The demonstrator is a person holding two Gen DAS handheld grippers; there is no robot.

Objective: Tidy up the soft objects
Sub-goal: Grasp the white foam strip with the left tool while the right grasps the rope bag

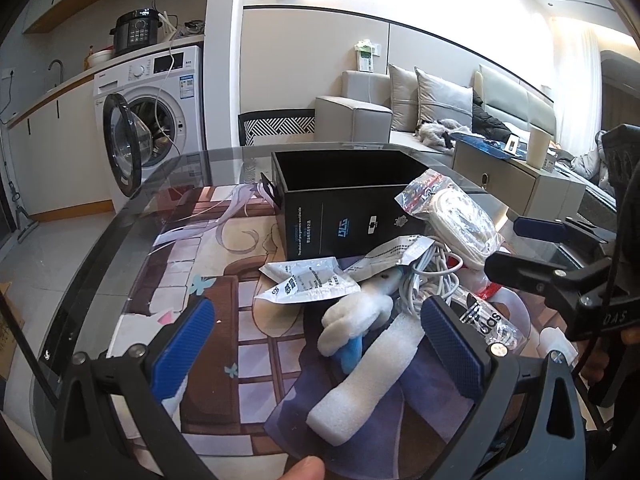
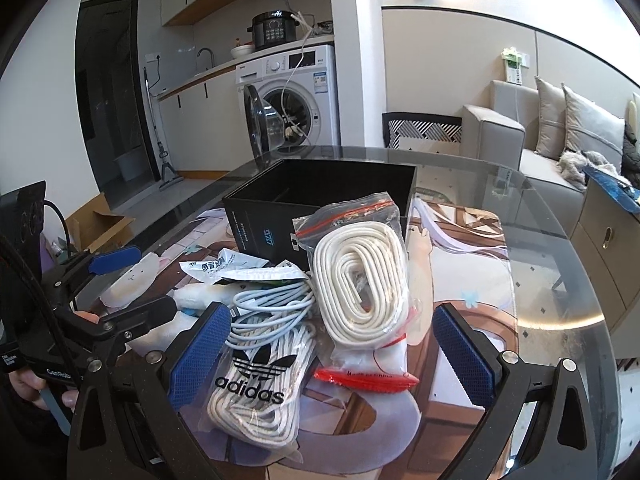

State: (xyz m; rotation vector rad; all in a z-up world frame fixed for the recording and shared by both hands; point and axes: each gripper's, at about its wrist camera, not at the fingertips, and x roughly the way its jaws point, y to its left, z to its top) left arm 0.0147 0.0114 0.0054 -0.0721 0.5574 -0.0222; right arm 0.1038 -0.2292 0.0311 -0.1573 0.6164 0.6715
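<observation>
Both jaws are spread wide and holding nothing. The left hand-held gripper [image 1: 320, 344] hovers over the white foam strip [image 1: 368, 376] and a fluffy white plush [image 1: 356, 316], touching neither as far as I can tell. The right hand-held gripper [image 2: 332, 356] hangs over the adidas bag of laces [image 2: 256, 384], with the zip bag of white cord [image 2: 360, 276] leaning against the open black box [image 2: 320, 200] just behind.

The left view shows the foam strip, which the right view doesn't. The right view shows a loose coil of white cable [image 2: 272, 304] and paper sachets [image 2: 228, 264] much more clearly.

The pile sits mid-counter [image 2: 560, 300] on a printed mat [image 1: 200, 280]. There's open mat to the left of it, bare glass to the right, and the rounded edge is well apart from everything.
</observation>
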